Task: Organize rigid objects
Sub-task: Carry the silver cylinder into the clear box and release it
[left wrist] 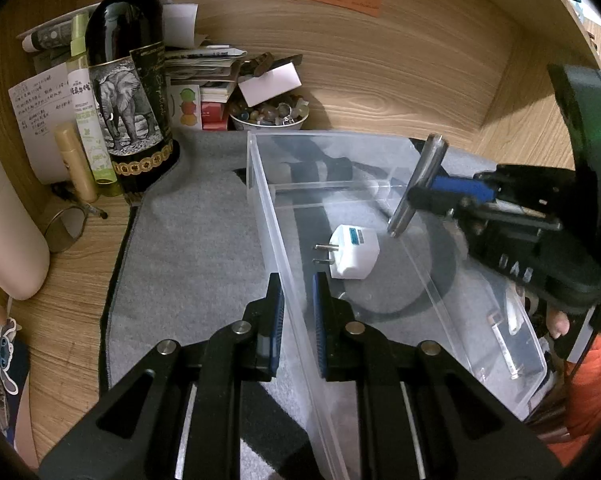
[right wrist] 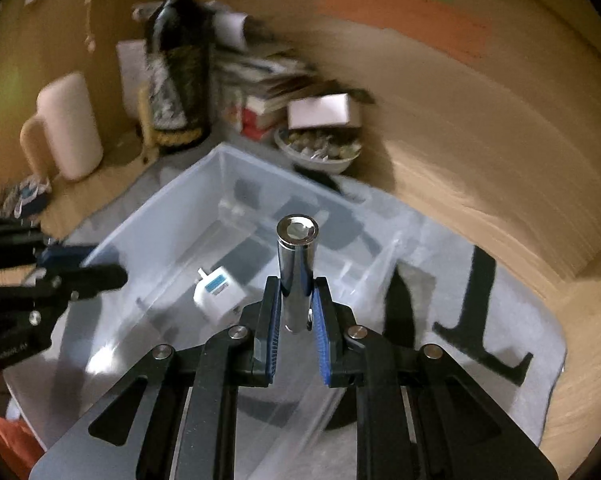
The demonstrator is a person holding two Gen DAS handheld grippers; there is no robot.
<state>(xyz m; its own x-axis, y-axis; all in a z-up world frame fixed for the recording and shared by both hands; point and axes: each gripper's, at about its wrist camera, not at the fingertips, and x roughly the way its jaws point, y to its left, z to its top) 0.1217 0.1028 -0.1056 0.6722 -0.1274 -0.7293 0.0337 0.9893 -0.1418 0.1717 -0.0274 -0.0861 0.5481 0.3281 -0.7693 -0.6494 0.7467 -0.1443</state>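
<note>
A clear plastic bin (left wrist: 268, 216) (right wrist: 164, 204) sits on a grey mat. A white plug adapter (left wrist: 354, 254) (right wrist: 218, 292) lies inside it. My left gripper (left wrist: 296, 284) straddles the bin's near wall, one finger each side, shut on the wall. My right gripper (right wrist: 296, 292) is shut on a shiny metal cylinder (right wrist: 296, 264), held above the bin. In the left wrist view the right gripper (left wrist: 424, 196) holds the cylinder (left wrist: 418, 186) over the bin's right wall.
A dark wine bottle (left wrist: 128, 80) (right wrist: 178, 68), spray bottle (left wrist: 84, 100), a bowl of small stones (left wrist: 268, 116) (right wrist: 320, 148), stacked papers and a cream jug (right wrist: 66, 128) crowd the back left. Wooden walls (left wrist: 400, 64) enclose the desk.
</note>
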